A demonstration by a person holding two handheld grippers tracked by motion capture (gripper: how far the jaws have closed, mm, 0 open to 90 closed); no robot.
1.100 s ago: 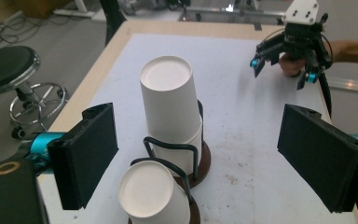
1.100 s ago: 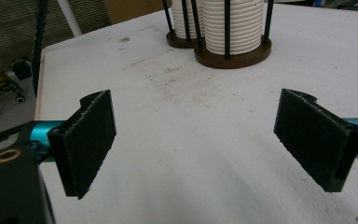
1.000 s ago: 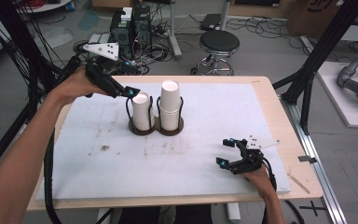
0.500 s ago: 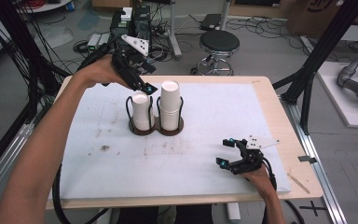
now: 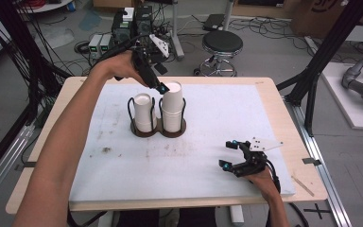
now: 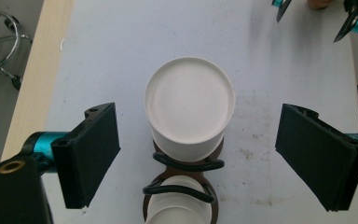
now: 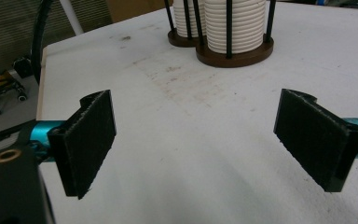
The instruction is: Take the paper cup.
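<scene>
Two stacks of white paper cups stand in a dark wire holder with a brown base, a taller stack on the right and a shorter stack on the left. My left gripper hovers over the taller stack, pointing down. In the left gripper view the taller stack's top lies between the wide-apart pads, which do not touch it; the jaws have just been closing slightly. My right gripper rests open on the mat at the front right, with nothing between its pads.
A white mat covers most of the wooden table. The holder stands well beyond the right gripper. Behind the table stand a round stool and equipment with cables; black frame posts flank the sides.
My left hand has carried its gripper from the left of the holder toward the right, so it now hangs over the taller stack. The right gripper has stayed put.
</scene>
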